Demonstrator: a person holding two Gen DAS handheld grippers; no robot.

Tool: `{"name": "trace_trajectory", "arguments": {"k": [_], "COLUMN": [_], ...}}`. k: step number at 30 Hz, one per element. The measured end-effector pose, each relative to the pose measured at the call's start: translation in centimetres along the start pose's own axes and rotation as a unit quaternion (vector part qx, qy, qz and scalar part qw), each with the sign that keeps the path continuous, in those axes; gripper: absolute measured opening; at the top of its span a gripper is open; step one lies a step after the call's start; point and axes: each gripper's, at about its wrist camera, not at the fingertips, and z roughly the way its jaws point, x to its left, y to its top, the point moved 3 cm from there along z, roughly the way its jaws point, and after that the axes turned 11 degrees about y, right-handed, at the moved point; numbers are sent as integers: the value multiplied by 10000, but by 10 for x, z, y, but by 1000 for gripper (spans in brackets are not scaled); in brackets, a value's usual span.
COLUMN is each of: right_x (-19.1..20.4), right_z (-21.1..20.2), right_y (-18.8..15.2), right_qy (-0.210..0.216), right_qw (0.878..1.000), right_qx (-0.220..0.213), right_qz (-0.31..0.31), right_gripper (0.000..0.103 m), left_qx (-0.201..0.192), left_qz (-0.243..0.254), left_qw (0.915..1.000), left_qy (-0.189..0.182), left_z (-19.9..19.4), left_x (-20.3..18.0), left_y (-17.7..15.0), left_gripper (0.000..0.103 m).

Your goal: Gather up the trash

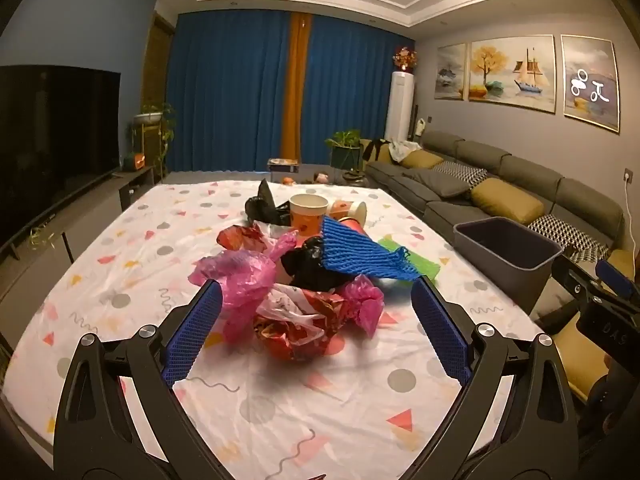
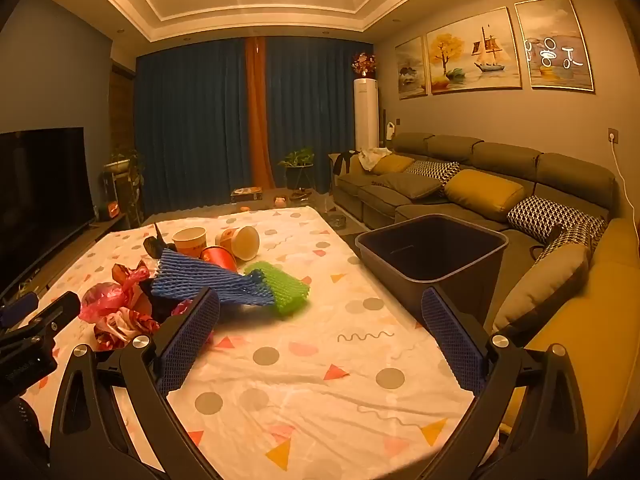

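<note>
A heap of trash lies mid-table: pink plastic bags, a red and white wrapper, black bags, a blue foam net, a green foam net and paper cups. My left gripper is open, its blue pads either side of the near end of the heap, just above the cloth. My right gripper is open and empty over bare tablecloth, to the right of the heap; the blue net lies just beyond its left pad. A grey bin stands off the table's right edge.
The table carries a white patterned cloth. A grey sofa with cushions runs along the right wall. A TV stands at the left. Blue curtains close the far wall.
</note>
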Motion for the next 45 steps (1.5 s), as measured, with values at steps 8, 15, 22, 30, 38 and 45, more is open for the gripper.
{"name": "trace_trajectory", "arguments": {"k": [8, 15, 22, 30, 38, 45], "right_x": [-2, -11, -7, -7, -7, -6], "right_z": [0, -2, 0, 2, 1, 0], "right_y": [0, -2, -2, -3, -3, -3], "right_qy": [-22, -39, -65, -79, -84, -88], "right_qw": [10000, 10000, 10000, 10000, 10000, 10000], "right_qx": [39, -6, 3, 1, -13, -12], "right_qz": [-13, 34, 42, 32, 18, 28], "right_gripper": [98, 98, 98, 98, 98, 98], "left_qx": [-100, -79, -65, -76, -44, -39], "left_qz": [64, 53, 8, -2, -8, -19], "left_qw": [9999, 10000, 10000, 10000, 10000, 10000], "left_qy": [4, 19, 5, 31, 34, 42], "left_z": [-2, -1, -3, -4, 2, 3], "left_x": [-3, -5, -1, -2, 1, 2], "left_y": [0, 1, 1, -4, -2, -3], "left_gripper": [94, 94, 94, 94, 94, 94]}}
